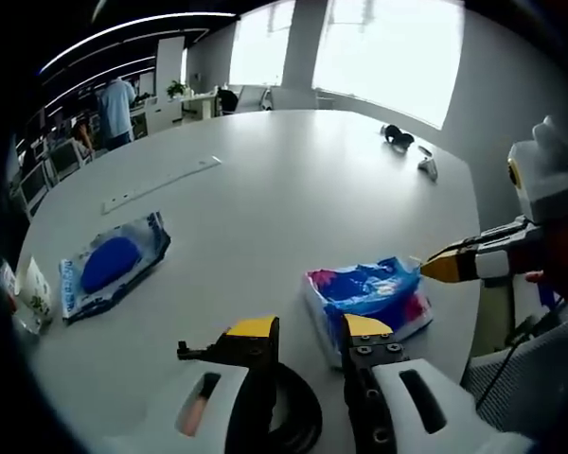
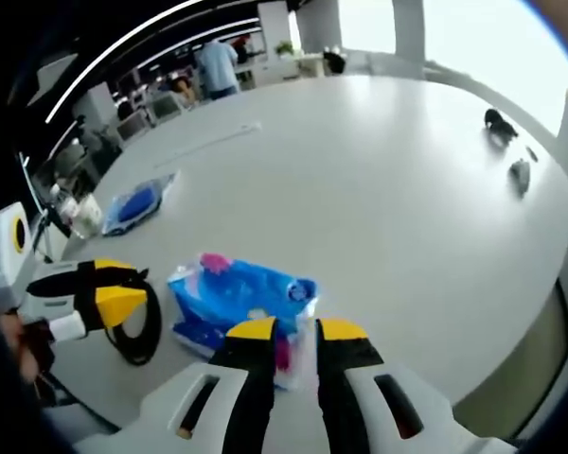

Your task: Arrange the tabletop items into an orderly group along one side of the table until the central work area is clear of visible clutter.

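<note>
Room: open office with bright windows behind a large pale round desk (image 1: 293, 189); a person in a blue shirt (image 1: 115, 106) stands far back among monitors
Left tool (image 1: 309, 333): yellow-tipped jaws a narrow gap apart with nothing between them, poised just above the near desk edge
Black cable coil (image 1: 298, 416): lies on the desk under the left tool (partly hidden by its body)
Blue-and-pink tissue pack (image 1: 369, 298): lies flat near the desk's near edge, just ahead of the left tool's jaws
Right tool (image 2: 293, 331): jaws narrowly apart at the near edge of the tissue pack; whether they pinch the wrapper I cannot tell
Clear bag with a blue item (image 1: 109, 265): flat on the desk, well apart from the tissue pack
White power strip (image 1: 161, 183): lies farther back, past the clear bag
Small cartons (image 1: 28, 298): stand at the desk edge beside the clear bag
Black object (image 1: 397, 138) and grey mouse (image 1: 427, 166): near each other by the far rim
</note>
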The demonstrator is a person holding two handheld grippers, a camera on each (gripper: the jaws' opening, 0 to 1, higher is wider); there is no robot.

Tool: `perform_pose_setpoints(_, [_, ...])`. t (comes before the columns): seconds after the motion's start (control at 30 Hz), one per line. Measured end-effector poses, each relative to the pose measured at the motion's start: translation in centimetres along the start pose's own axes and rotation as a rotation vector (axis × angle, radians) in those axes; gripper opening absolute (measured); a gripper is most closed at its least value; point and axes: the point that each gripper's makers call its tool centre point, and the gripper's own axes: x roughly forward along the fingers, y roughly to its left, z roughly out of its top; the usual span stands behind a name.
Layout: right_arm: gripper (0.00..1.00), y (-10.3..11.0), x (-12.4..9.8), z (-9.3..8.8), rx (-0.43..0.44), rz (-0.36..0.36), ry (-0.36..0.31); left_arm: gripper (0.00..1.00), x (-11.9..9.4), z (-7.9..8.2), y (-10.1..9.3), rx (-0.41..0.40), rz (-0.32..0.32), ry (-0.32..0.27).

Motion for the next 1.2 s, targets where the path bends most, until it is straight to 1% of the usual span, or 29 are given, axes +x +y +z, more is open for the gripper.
perform_pose_setpoints(0.13, [0.13,0.0,0.1,-0.6,0.008,0.002,0.016,0.24,0.2,-0.2,-0.2,-0.003,-0.006,0.008])
perform_pose_setpoints(0.3, [0.13,0.2,0.2,-0.9,0.011,0.003,0.020,0.24,0.6,-0.3,-0.5,0.008,-0.012,0.013])
perform_pose_setpoints(0.73, [0.13,-0.1,0.7,-1.7,0.034,0.001,0.039,0.24,1.7,-1.2,-1.2,0.019,-0.033,0.046])
perform_pose_setpoints(0.93, [0.13,-0.4,0.9,-1.9,0.026,-0.003,0.052,0.23,2.2,-1.4,-1.5,0.020,-0.047,0.056])
perform_pose_setpoints(0.97, [0.12,-0.3,1.1,-2.0,0.016,-0.001,0.061,0.23,2.3,-1.4,-1.6,0.021,-0.049,0.059])
perform_pose_setpoints(1.2, [0.12,0.0,1.5,-2.2,0.019,0.006,0.075,0.23,2.8,-1.6,-1.7,0.030,-0.055,0.075])
